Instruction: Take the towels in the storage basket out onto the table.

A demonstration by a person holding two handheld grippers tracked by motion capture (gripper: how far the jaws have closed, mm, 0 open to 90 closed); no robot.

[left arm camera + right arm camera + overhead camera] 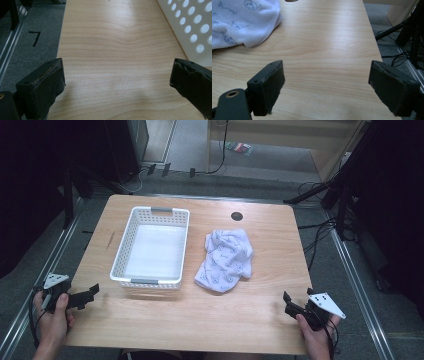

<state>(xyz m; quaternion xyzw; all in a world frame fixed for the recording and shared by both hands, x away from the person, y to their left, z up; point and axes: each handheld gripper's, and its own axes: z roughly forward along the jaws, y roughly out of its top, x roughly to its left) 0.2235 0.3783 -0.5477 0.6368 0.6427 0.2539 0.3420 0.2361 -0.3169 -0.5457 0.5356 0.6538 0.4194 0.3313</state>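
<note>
A white perforated basket (128,246) stands empty on the left half of the wooden table (260,290). To its right lies a crumpled white towel (226,259) with small blue prints. My left gripper (89,295) hovers at the table's near left corner, open, with bare wood between its jaws; the left gripper view shows the basket wall (192,27) at upper right. My right gripper (290,304) is at the near right edge, open and holding nothing. The towel's edge (242,22) shows at upper left in the right gripper view.
A round dark cable hole (236,216) sits near the table's far edge. Metal rails (357,285) run along both sides on the grey floor. Cables and black stands (340,195) crowd the far right.
</note>
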